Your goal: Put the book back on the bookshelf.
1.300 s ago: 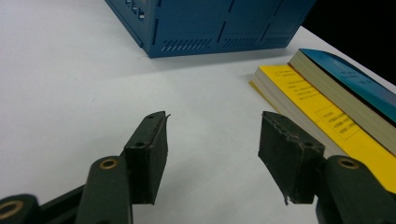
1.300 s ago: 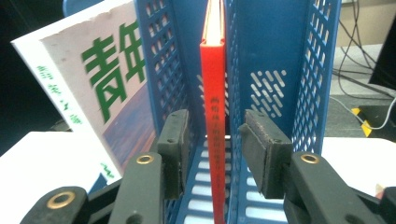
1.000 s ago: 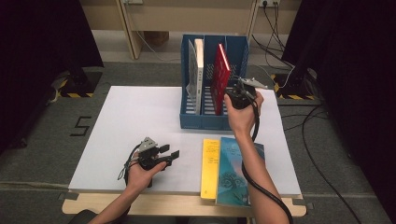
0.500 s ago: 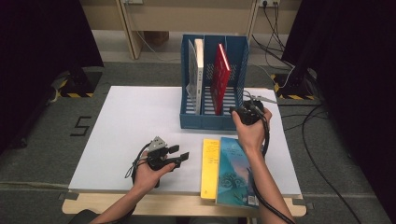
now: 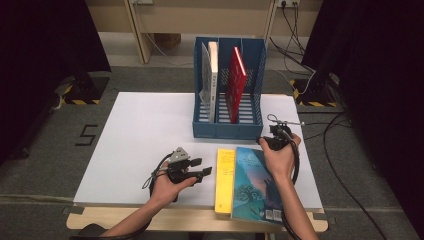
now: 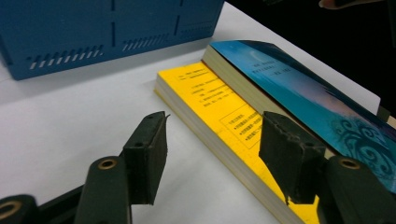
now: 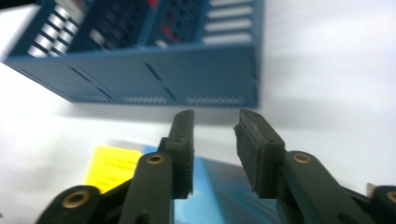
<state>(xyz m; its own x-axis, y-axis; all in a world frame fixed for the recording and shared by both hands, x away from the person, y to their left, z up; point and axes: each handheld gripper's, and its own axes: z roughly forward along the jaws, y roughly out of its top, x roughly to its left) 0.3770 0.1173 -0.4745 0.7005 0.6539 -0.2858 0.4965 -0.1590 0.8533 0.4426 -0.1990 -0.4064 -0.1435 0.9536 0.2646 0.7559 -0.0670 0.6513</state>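
My right tongs hover above the far end of the blue book, jaws just closing, nothing between them. My left tongs released, just left of the yellow book. Both books lie flat on the tabletop, near the rack.

My high view is evenly lit, its edges dark. The table glares white. My right gripper view blurs the rack.

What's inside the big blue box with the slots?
The blue file rack holds a white book and a grey one standing together in one slot, and a red book leaning in the next. Their lower edges are covered by the front wall.
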